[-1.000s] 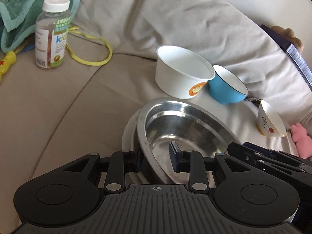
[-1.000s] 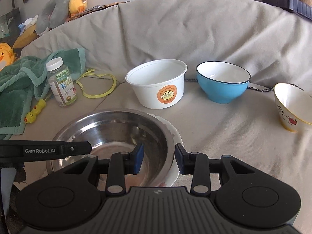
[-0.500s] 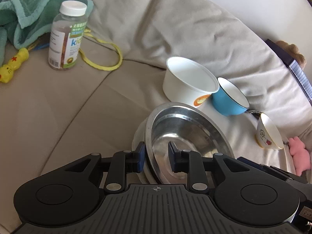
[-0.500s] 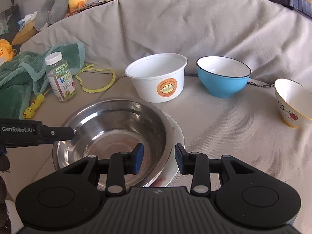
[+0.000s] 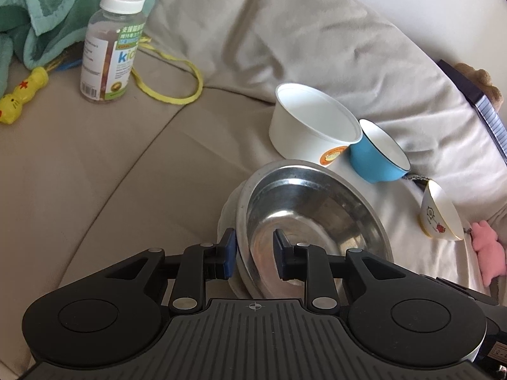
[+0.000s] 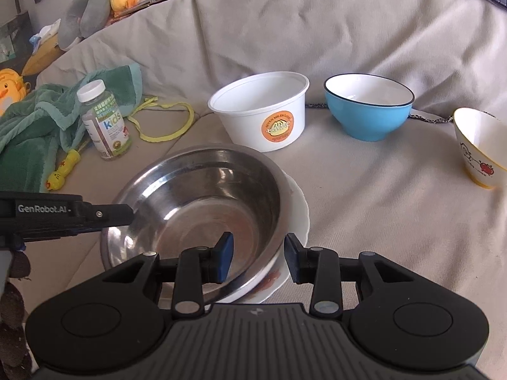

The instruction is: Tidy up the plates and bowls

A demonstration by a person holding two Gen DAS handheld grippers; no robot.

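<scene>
Straddling the near rim of the steel bowl [image 5: 313, 218], my left gripper [image 5: 255, 253] has just been closing, 1 pad outside the wall and 1 inside; I cannot tell whether both pads press. The bowl sits tilted on a white plate [image 6: 298, 209], mostly hidden beneath it, on the beige sofa [image 6: 364, 209]. My right gripper [image 6: 258, 258] has its jaws spread across the opposite rim of bowl and plate, just opened a little, pads apart from both. Behind stand a white tub [image 6: 263, 110], a blue bowl [image 6: 369, 107] and a yellow-rimmed cartoon bowl [image 6: 481, 145], cut off at the frame edge. A vitamin bottle [image 5: 111, 47] stands by a green towel [image 5: 41, 15], partly out of view.
</scene>
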